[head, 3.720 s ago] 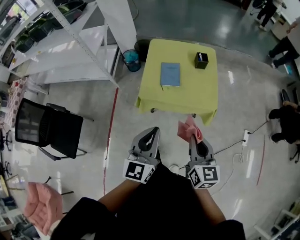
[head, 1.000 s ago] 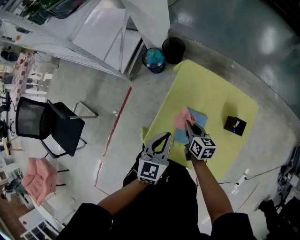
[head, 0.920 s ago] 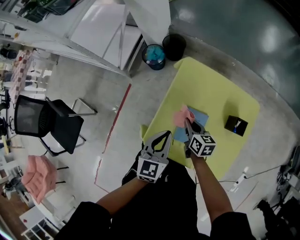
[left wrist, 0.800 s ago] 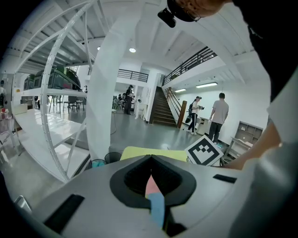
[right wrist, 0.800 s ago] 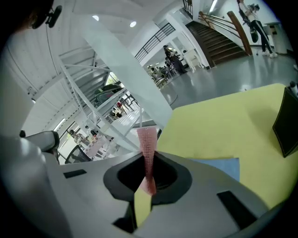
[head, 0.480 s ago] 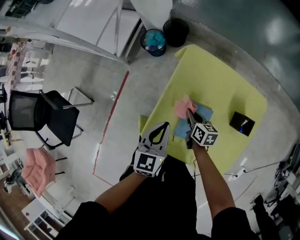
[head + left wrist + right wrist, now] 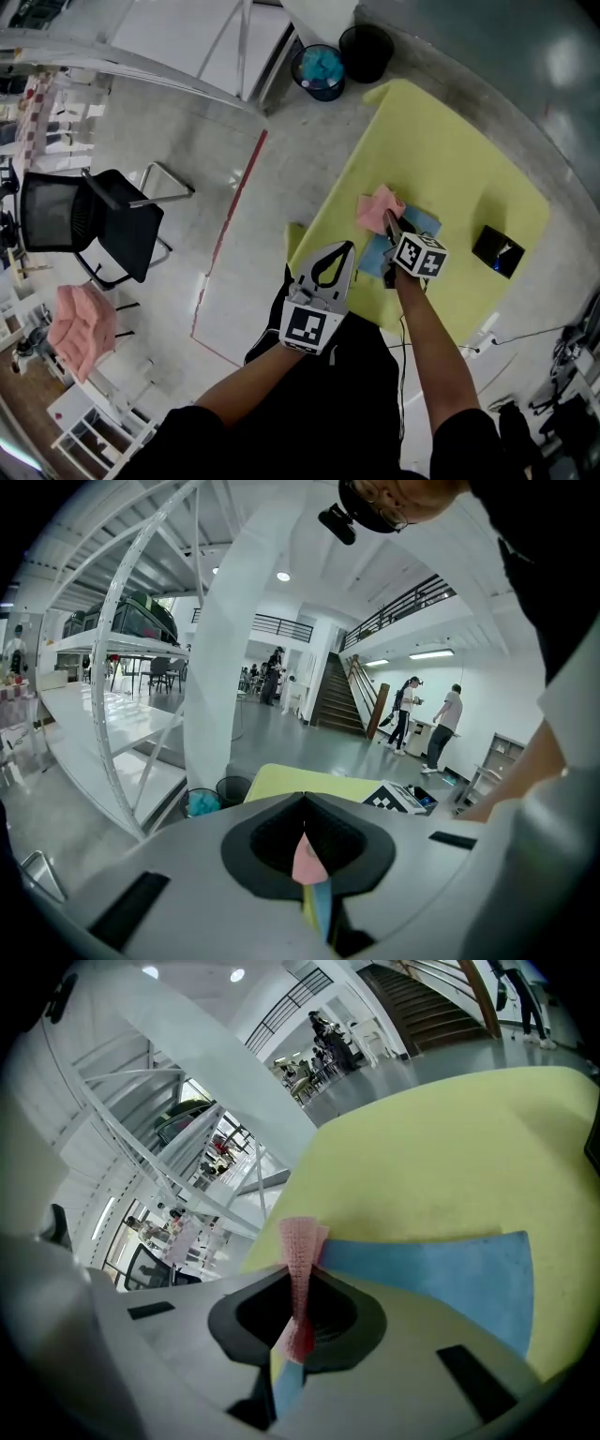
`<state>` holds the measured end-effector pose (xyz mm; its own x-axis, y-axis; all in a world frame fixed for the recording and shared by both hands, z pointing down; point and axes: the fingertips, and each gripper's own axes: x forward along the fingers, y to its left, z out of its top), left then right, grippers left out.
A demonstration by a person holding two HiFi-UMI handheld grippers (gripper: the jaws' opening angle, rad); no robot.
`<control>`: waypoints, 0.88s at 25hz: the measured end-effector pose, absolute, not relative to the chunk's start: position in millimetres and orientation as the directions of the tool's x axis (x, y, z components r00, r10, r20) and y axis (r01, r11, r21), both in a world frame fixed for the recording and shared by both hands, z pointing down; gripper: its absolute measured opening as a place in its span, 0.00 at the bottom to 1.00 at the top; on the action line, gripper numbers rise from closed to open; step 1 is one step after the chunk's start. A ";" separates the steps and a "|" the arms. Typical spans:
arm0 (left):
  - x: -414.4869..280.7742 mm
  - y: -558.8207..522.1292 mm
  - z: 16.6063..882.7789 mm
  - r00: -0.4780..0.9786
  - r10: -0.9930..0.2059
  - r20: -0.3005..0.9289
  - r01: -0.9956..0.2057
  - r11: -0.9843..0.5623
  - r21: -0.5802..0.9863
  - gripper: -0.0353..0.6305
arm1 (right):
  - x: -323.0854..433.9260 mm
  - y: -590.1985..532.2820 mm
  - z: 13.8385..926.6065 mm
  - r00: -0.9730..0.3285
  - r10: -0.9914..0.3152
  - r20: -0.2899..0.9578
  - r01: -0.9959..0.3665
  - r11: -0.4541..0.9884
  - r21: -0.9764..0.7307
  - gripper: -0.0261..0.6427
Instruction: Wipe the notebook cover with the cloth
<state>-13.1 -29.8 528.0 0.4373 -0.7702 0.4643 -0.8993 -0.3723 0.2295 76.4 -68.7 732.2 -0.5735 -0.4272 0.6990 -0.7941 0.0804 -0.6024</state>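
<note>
A blue notebook (image 7: 417, 228) lies on the yellow table (image 7: 450, 159), near its front edge. My right gripper (image 7: 389, 223) is shut on a pink cloth (image 7: 379, 208), which bunches over the notebook's left end. The right gripper view shows the cloth (image 7: 300, 1241) sticking up from the shut jaws (image 7: 300, 1279) in front of the notebook (image 7: 441, 1274). Whether the cloth touches the cover I cannot tell. My left gripper (image 7: 343, 248) hangs at the table's near edge, left of the notebook. Its jaws (image 7: 303, 799) are shut with nothing between them.
A small black box (image 7: 497, 251) stands on the table right of the notebook. Two bins (image 7: 323, 66) sit beyond the table's far corner beside white shelving (image 7: 187, 37). A black chair (image 7: 89, 225) stands at the left, and red tape (image 7: 230, 234) runs along the floor.
I have come from a few steps away right up to the table. The right gripper has carried the pink cloth over the notebook's left end. The left gripper has stayed shut.
</note>
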 end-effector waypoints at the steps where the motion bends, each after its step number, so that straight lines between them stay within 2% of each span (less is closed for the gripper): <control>1: -12.6 -30.1 528.5 0.438 -0.770 0.463 -0.899 -0.371 0.233 0.06 | 76.8 -69.3 735.7 -0.572 -0.424 0.702 -0.794 0.072 -0.604 0.10; 7: -9.8 -24.5 533.7 0.448 -0.755 0.479 -0.894 -0.377 0.241 0.06 | 75.5 -71.0 746.1 -0.598 -0.404 0.692 -0.763 0.021 -0.647 0.10; 15: -2.6 -19.8 529.5 0.472 -0.731 0.493 -0.882 -0.386 0.272 0.06 | 80.1 -73.9 742.0 -0.563 -0.372 0.738 -0.796 0.004 -0.606 0.10; 22: -0.7 -18.9 527.9 0.473 -0.726 0.499 -0.881 -0.394 0.261 0.06 | 84.0 -74.7 741.1 -0.560 -0.321 0.764 -0.814 0.042 -0.579 0.10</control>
<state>-0.7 -18.9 527.9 0.4727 -0.7262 0.4993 -0.8812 -0.3943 0.2608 84.0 -74.7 741.1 -0.5600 -0.3214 0.7636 -0.8140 0.0417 -0.5793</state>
